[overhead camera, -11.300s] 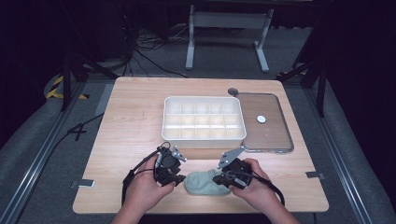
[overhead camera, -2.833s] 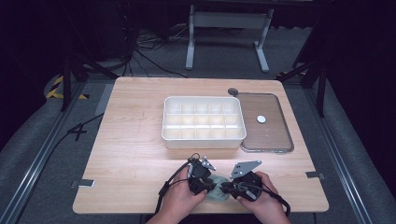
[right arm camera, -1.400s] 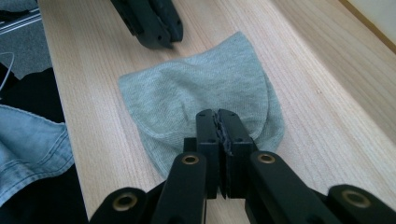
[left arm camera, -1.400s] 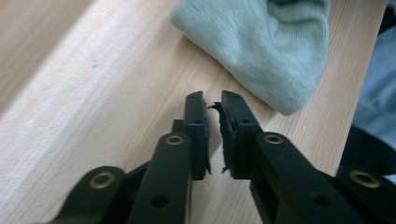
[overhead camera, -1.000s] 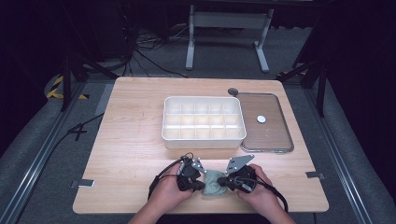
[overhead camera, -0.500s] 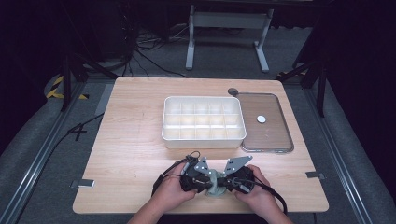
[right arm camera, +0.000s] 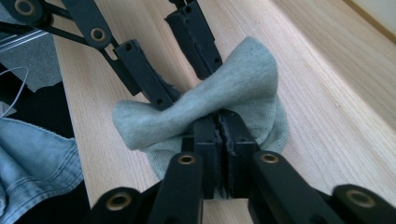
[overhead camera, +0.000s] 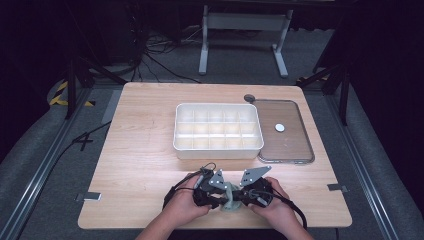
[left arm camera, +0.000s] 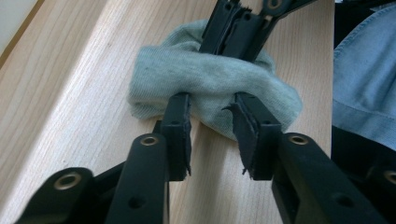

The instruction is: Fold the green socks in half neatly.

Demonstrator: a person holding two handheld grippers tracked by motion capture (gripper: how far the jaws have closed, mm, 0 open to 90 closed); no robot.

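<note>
A grey-green sock (overhead camera: 231,200) lies bunched on the wooden table (overhead camera: 140,150) near its front edge, between my two grippers. My right gripper (right arm camera: 223,122) is shut on a fold of the sock (right arm camera: 238,84), pinching it into a bow shape. My left gripper (left arm camera: 211,100) faces it from the other side. Its jaws have just been opening and stand apart, their tips against the sock (left arm camera: 205,77) without pinching it. In the high view the left gripper (overhead camera: 222,196) and the right gripper (overhead camera: 240,197) almost meet, nose to nose.
A white compartment box (overhead camera: 218,147) stands behind the hands at mid-table. Its clear lid (overhead camera: 292,145) lies flat to the right of it. A small dark disc (overhead camera: 249,98) sits behind them. The person's denim clothing (left arm camera: 364,84) hangs at the table's front edge.
The sock, spread flat between the grippers eleven seconds ago, is bunched up and the grippers have closed in on it. Both hands have stayed put over the last second.
</note>
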